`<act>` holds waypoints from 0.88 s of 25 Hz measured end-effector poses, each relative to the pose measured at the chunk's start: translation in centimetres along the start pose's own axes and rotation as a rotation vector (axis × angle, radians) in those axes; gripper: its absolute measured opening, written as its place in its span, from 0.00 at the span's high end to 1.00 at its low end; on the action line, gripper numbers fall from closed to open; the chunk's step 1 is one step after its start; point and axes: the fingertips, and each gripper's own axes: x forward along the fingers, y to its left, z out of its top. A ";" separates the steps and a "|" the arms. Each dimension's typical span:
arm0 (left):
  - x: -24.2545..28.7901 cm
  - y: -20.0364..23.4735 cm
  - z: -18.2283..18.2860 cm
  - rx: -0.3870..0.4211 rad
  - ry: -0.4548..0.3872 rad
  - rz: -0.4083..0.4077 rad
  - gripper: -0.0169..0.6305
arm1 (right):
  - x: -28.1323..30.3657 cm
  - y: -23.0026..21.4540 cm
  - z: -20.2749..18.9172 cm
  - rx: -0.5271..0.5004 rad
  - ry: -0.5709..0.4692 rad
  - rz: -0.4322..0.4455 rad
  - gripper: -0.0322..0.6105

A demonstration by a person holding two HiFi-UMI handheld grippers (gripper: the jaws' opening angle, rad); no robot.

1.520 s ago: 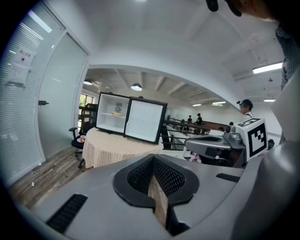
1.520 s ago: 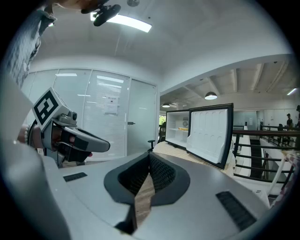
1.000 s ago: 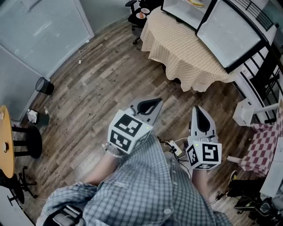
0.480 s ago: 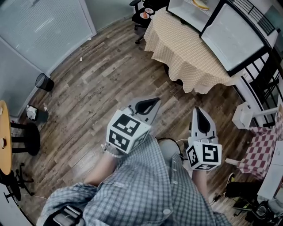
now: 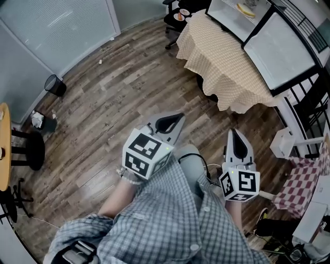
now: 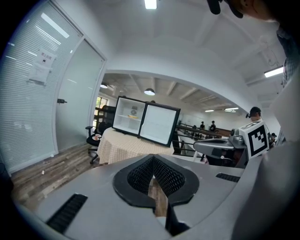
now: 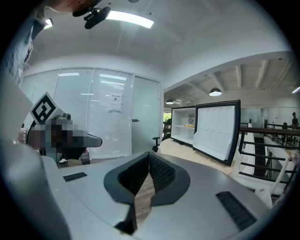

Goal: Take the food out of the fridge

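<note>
Nothing is out yet: my left gripper (image 5: pixel 179 118) and right gripper (image 5: pixel 233 132) have jaws pressed together, empty, well apart from the open fridge (image 5: pixel 227 20) far right, where the food (image 5: pixel 246 9) sits on a shelf.

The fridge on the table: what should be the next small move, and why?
Probably step closer to the fridge: it stands open on the table, food on its shelf, well ahead of both grippers. The left gripper and right gripper are shut and empty.
</note>
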 end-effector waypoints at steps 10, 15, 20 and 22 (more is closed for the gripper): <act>0.2 2.5 0.1 -0.026 0.004 0.060 0.97 | 2.7 1.1 -0.2 -0.023 0.004 0.071 0.94; 1.8 3.2 0.9 -0.016 0.002 0.063 0.97 | 4.8 0.2 0.2 -0.032 0.006 0.084 0.94; 3.9 4.6 1.7 -0.008 -0.003 0.078 0.97 | 7.6 -1.4 1.4 -0.064 -0.009 0.097 0.93; 5.1 5.3 2.2 -0.012 -0.005 0.086 0.97 | 8.9 -2.1 1.7 -0.069 -0.007 0.103 0.94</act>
